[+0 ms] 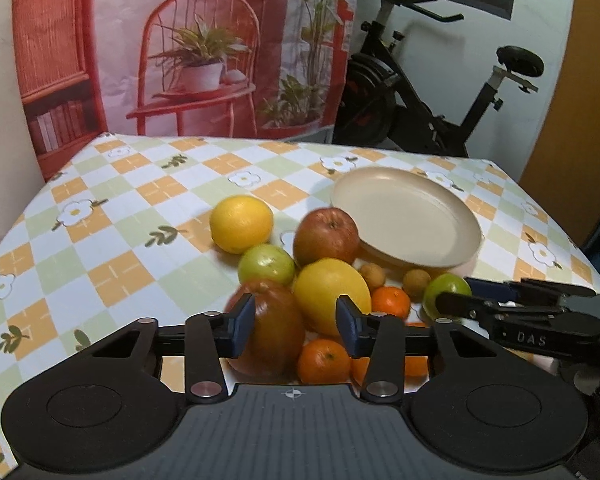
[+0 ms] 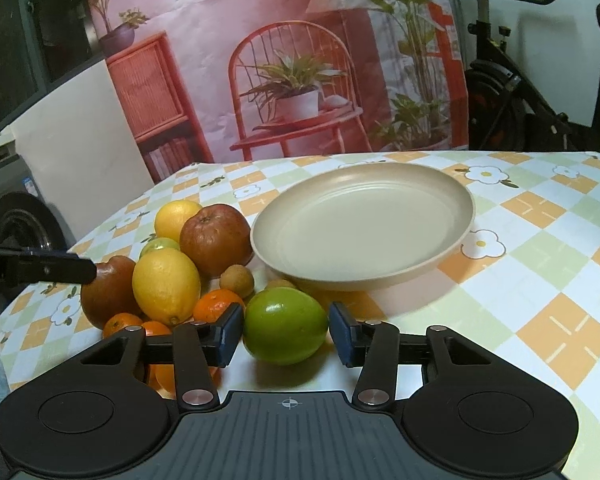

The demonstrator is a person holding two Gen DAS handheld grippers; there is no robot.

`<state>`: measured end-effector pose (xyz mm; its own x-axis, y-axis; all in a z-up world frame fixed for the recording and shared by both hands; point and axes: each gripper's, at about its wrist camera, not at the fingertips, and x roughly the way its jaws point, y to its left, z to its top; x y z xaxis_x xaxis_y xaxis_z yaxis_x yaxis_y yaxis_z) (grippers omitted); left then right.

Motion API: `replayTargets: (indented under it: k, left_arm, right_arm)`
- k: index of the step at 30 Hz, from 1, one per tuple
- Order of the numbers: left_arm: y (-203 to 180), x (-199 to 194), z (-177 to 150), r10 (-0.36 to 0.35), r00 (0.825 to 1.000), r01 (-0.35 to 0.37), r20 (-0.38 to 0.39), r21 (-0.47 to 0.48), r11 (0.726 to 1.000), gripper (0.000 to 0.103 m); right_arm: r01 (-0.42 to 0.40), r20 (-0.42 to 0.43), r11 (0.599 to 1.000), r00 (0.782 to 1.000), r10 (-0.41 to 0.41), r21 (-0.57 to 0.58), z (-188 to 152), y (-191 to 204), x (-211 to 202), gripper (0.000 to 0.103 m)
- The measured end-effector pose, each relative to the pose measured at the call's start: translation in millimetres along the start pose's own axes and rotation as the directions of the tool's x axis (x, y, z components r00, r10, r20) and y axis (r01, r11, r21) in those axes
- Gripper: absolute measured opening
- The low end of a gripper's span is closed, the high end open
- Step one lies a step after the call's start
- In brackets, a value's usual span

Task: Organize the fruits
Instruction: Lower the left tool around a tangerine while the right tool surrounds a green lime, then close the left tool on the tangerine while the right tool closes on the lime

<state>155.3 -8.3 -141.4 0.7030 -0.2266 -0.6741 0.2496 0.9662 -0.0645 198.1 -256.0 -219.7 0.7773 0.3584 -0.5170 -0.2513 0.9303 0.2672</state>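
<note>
Beige plate empty, ahead and slightly right of right gripper; fruit pile just left of plate.

Dark red apple sits between left gripper pads, long axis upright; left pad touches, right pad gap visible, so not pinched.

Green fruit between right gripper pads, both pads just clear: spread, nothing pinched. Right hand nearer plate.

Right view shows left fingers at apple flank; left view hides plate's near rim behind red apple.
</note>
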Motion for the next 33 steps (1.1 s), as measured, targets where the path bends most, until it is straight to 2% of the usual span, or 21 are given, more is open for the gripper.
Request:
replayTargets:
  k: [6, 13, 27, 33]
  left_arm:
    - [-2.9, 0.0, -5.5, -0.019, 0.999, 0.019, -0.028, -0.006, 1.0, 0.036]
    - [-8.9, 2.8, -12.2, -0.055, 0.996, 0.056, -0.072, 0.01, 0.998, 0.035]
    - [-4.2, 16.5, -19.5, -0.078, 0.987, 0.073, -0.138, -0.042, 0.996, 0.035]
    - [-6.8, 23.2, -21.0, -0.086, 0.986, 0.082, -0.146, -0.029, 0.996, 0.035]
  right_arm:
    - [-0.008, 0.009, 1.0, 1.0, 0.008, 0.01, -1.6, -2.5, -3.7, 0.043]
    - [-0.019, 0.021, 1.0, 1.0, 0.019, 0.013, -2.7, -2.7, -6.5, 0.042]
    - [-0.02, 0.025, 1.0, 1.0, 0.02, 0.016, -3.5, -3.2, -7.1, 0.042]
    - [-0.02, 0.025, 1.0, 0.999, 0.02, 0.017, -3.6, -3.4, -7.2, 0.042]
